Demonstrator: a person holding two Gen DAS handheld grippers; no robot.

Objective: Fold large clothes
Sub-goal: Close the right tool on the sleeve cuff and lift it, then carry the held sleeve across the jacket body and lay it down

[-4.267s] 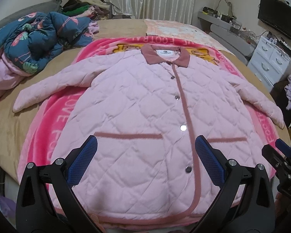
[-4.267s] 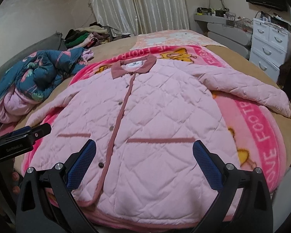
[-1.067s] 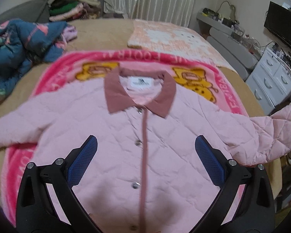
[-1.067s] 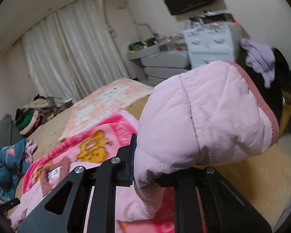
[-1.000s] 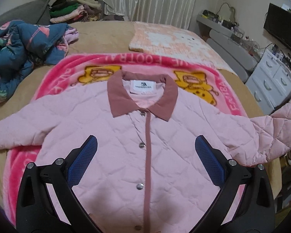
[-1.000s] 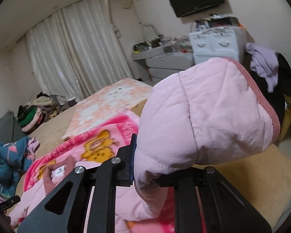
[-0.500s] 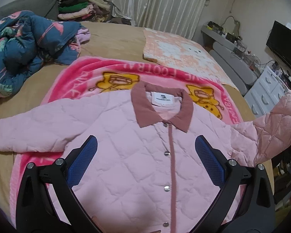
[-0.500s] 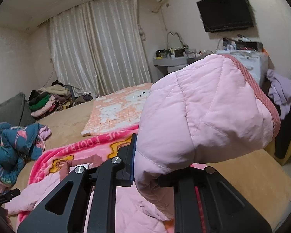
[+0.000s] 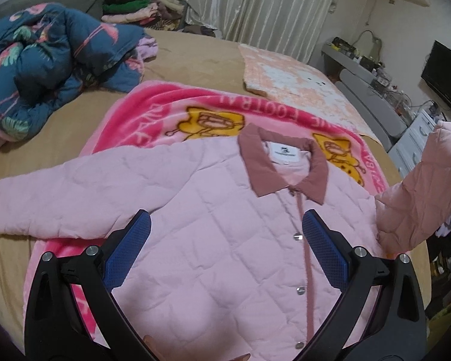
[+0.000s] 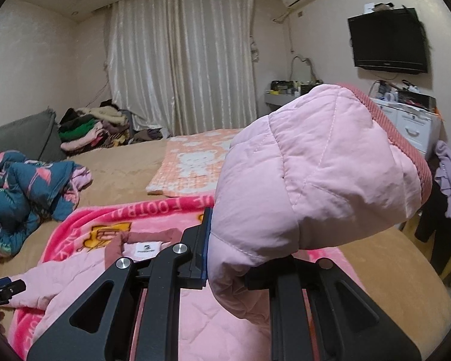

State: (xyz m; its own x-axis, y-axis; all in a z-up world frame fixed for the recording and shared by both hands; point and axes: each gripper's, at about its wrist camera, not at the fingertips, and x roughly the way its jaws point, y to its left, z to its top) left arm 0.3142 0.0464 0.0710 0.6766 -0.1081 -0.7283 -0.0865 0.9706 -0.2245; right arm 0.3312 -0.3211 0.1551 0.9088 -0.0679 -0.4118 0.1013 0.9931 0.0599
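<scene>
A pink quilted jacket (image 9: 213,210) with a dusty-rose collar (image 9: 255,162) lies front-up on a pink cartoon blanket (image 9: 153,114) on the bed. My left gripper (image 9: 225,252) hangs open above the jacket's chest, nothing between its blue pads. One sleeve (image 9: 45,198) lies flat at the left. The other sleeve (image 9: 418,198) is lifted at the right edge. In the right wrist view my right gripper (image 10: 225,258) is shut on that sleeve's cuff end (image 10: 315,174), which bulges up over the fingers and hides the right one.
A blue flamingo-print duvet (image 9: 45,60) is heaped at the left of the bed. A peach patterned mat (image 9: 291,78) lies beyond the blanket. Clothes (image 10: 93,129) are piled near the curtain. White drawers (image 10: 412,123) and a wall TV (image 10: 388,42) stand at the right.
Both hands have shifted left across the bed. The right gripper has rolled level and carried the raised sleeve inward toward the jacket's body. The left gripper stays open.
</scene>
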